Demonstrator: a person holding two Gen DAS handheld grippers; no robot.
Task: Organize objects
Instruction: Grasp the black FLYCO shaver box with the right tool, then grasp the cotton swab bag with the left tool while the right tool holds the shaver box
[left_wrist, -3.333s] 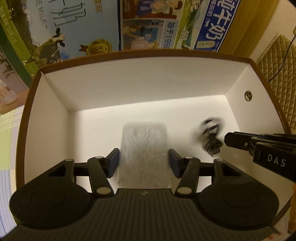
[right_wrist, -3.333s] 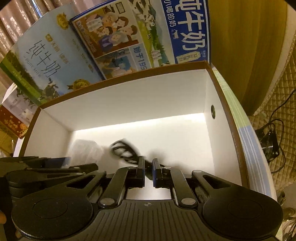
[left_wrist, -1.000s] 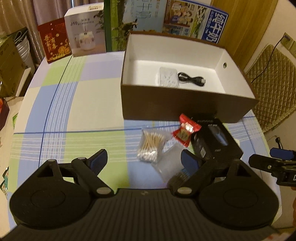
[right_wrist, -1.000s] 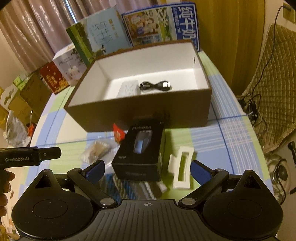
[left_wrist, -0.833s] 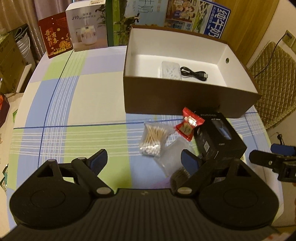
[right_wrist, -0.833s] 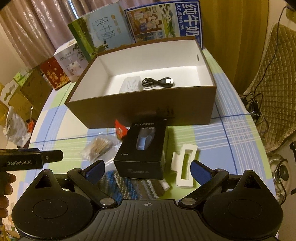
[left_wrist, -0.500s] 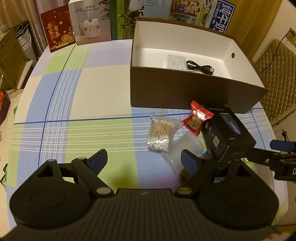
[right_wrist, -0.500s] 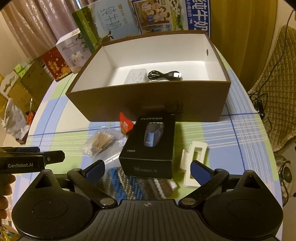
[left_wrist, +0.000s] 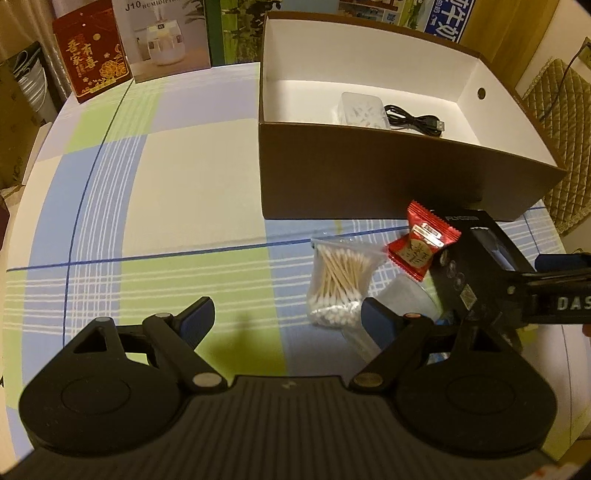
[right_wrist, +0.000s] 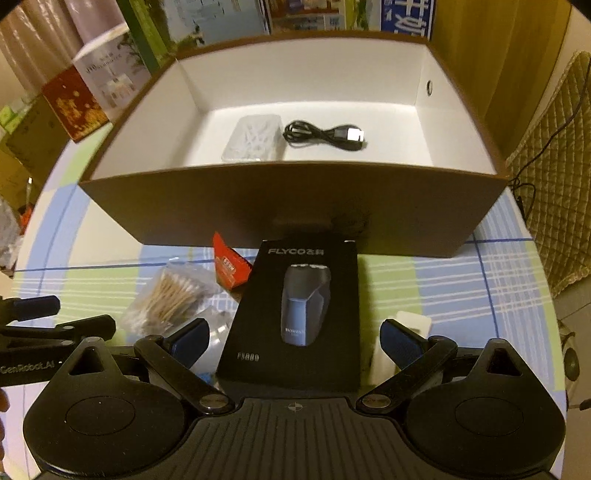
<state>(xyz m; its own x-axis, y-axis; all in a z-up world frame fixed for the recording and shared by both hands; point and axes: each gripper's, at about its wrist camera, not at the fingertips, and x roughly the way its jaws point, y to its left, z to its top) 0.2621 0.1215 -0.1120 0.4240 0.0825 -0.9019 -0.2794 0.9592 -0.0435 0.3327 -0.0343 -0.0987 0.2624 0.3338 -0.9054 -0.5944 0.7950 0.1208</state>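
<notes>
Black shaver box (right_wrist: 295, 317) flat on the checked tablecloth (left_wrist: 166, 177), just in front of the brown cardboard box (right_wrist: 288, 206), framed between the spread fingers of the right gripper (right_wrist: 295, 341), not pinched. Left gripper (left_wrist: 286, 317) wide apart too, holding nothing, beside the cotton swab bag (left_wrist: 338, 284) and red candy packet (left_wrist: 421, 245). Inside the cardboard box: clear plastic case (right_wrist: 255, 142), black USB cable (right_wrist: 325, 134).

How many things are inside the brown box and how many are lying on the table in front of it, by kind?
In box: clear plastic case 1, USB cable 1
On table: cotton swab bag 1, red packet 1, shaver box 1, white holder 1
Total: 6
</notes>
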